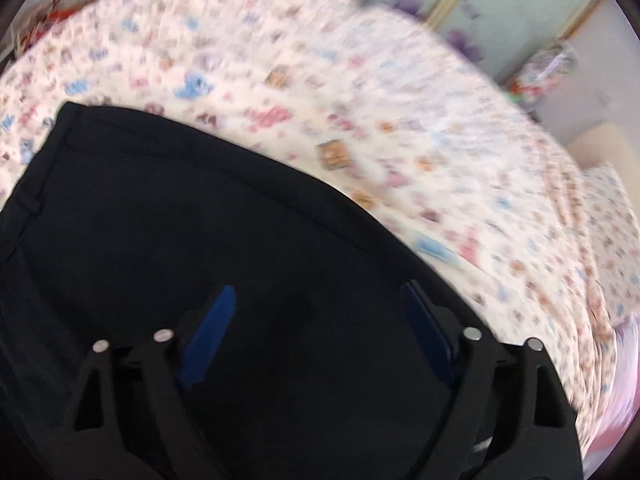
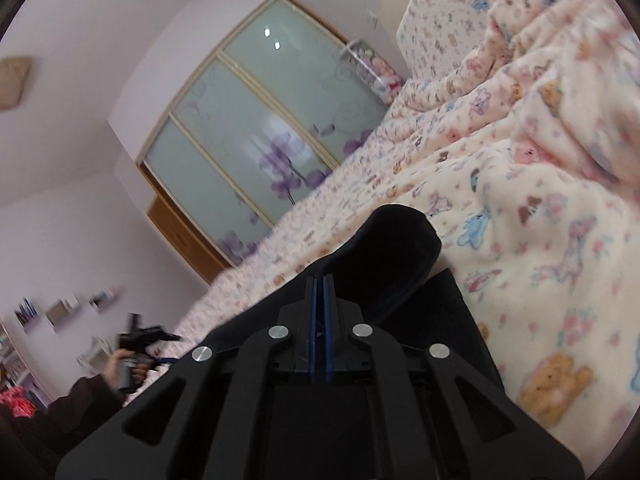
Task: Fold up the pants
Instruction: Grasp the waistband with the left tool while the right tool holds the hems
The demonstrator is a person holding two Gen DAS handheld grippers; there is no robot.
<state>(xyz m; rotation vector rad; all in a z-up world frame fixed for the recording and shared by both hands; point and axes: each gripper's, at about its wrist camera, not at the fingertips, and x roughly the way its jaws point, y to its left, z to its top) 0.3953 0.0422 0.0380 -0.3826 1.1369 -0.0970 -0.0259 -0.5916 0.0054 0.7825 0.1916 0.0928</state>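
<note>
Black pants [image 1: 192, 216] lie spread on a bed with a pale cartoon-print blanket [image 1: 360, 92]. In the left wrist view my left gripper [image 1: 316, 300] is open, its blue-padded fingers [image 1: 216, 320] wide apart just above the black cloth, holding nothing. In the right wrist view my right gripper [image 2: 319, 280] is shut on a fold of the black pants [image 2: 392, 252], which rises in a hump beyond the fingertips. The left gripper [image 2: 140, 338] and the hand holding it show far off at lower left of that view.
The fluffy blanket [image 2: 540, 200] is bunched in ridges to the right of the pants. A wardrobe with frosted sliding doors and purple flowers [image 2: 248, 140] stands past the bed. Shelves [image 2: 60, 308] hang on the wall at left.
</note>
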